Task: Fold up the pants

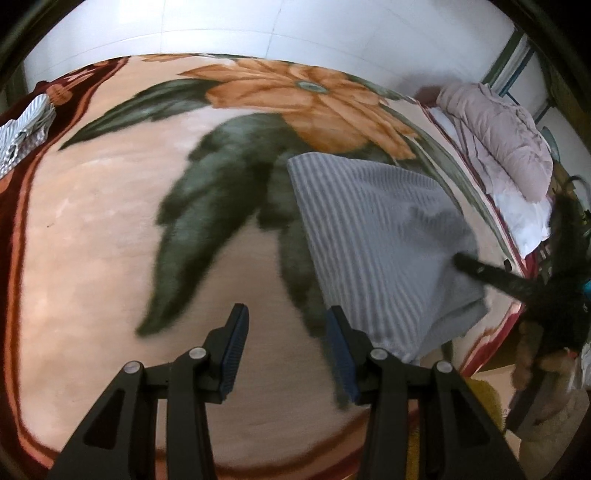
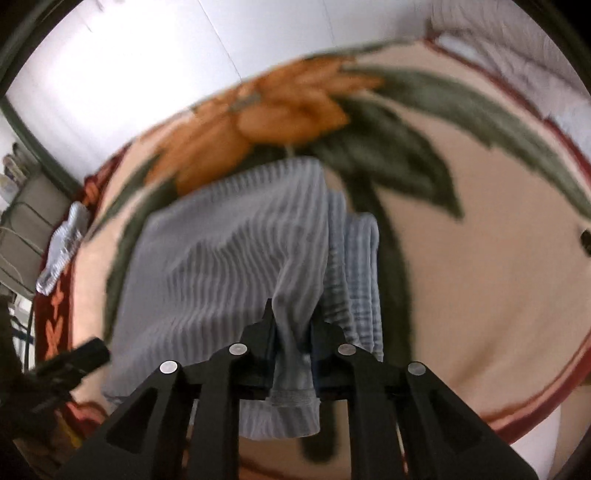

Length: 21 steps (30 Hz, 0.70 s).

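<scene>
A peach blanket (image 1: 92, 240) with a big orange flower (image 1: 310, 99) and dark green leaves (image 1: 207, 192), bordered in dark red, covers the bed and fills most of both views. White wall (image 1: 258, 26) runs behind it. A pale pink quilted cover (image 1: 495, 136) is bunched at the bed's far right edge in the left wrist view. The grey striped pants (image 2: 229, 251) lie on the blanket just below the flower, partly folded, with a second layer showing along their right side in the right wrist view; the near edge is lifted off the blanket. A smaller striped garment (image 1: 26, 129) lies crumpled at the blanket's left border, well apart from the pants. The right tool (image 2: 291, 328) is pinching the pants, a gathered fold plus the hem band sitting between its pads, jaws nearly together on the cloth. From the left wrist view the same right tool (image 1: 476, 264) shows as a dark blurred finger touching the pants' right side. The left tool (image 1: 286, 328) hovers above bare blanket just left of the pants, jaws spread, nothing between them. Both views are motion-blurred.
</scene>
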### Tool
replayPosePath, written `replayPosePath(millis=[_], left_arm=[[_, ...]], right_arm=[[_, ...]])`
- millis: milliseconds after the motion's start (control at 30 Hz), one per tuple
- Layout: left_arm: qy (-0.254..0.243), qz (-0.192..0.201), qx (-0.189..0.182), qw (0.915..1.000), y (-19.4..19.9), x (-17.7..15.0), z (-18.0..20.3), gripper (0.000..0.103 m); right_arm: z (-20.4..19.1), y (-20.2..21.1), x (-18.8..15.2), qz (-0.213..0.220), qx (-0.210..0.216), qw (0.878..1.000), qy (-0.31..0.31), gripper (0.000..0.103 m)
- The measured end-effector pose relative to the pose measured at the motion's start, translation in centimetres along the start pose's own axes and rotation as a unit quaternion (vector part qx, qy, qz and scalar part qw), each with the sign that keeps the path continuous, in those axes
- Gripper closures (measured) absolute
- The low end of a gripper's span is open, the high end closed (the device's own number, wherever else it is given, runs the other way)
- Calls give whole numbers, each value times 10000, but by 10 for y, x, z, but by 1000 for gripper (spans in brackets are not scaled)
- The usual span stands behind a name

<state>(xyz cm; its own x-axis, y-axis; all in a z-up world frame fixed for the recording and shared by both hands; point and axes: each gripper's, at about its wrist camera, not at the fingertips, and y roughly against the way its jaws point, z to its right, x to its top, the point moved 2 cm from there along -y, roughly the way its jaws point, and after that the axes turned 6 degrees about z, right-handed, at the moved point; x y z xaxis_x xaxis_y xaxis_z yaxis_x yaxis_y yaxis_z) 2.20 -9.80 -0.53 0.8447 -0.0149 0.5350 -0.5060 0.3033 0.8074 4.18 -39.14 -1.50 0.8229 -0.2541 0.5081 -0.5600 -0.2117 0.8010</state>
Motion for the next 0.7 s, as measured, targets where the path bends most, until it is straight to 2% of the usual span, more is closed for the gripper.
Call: replayPosePath(millis=[67, 167, 333, 400, 567, 633, 700], left_arm=[[-57, 61, -14, 10000, 3, 2, 6, 57], [-118, 173, -99, 9997, 8, 10, 15, 57], [-286, 206, -225, 9991, -1, 23, 39, 56], [-375, 181, -217, 9989, -8, 21, 49, 56], [-760, -252, 199, 9966, -35, -5, 57, 56], [-773, -505, 347, 9951, -46, -23, 52, 52], [-655, -592, 384, 9954, -50, -31, 47, 48]], right_arm=[[0, 2, 0, 6, 55, 10000, -4, 82], [-1, 24, 4, 239, 23, 9997, -4, 75], [-5, 47, 10, 691, 205, 9973, -125, 71], [-5, 45, 12, 748, 166, 9971, -23, 71], [9, 15, -3, 280, -325, 9988, 236, 70], [18, 5, -15, 76, -311, 9993, 212, 69], [24, 5, -21, 66, -280, 9995, 144, 62]])
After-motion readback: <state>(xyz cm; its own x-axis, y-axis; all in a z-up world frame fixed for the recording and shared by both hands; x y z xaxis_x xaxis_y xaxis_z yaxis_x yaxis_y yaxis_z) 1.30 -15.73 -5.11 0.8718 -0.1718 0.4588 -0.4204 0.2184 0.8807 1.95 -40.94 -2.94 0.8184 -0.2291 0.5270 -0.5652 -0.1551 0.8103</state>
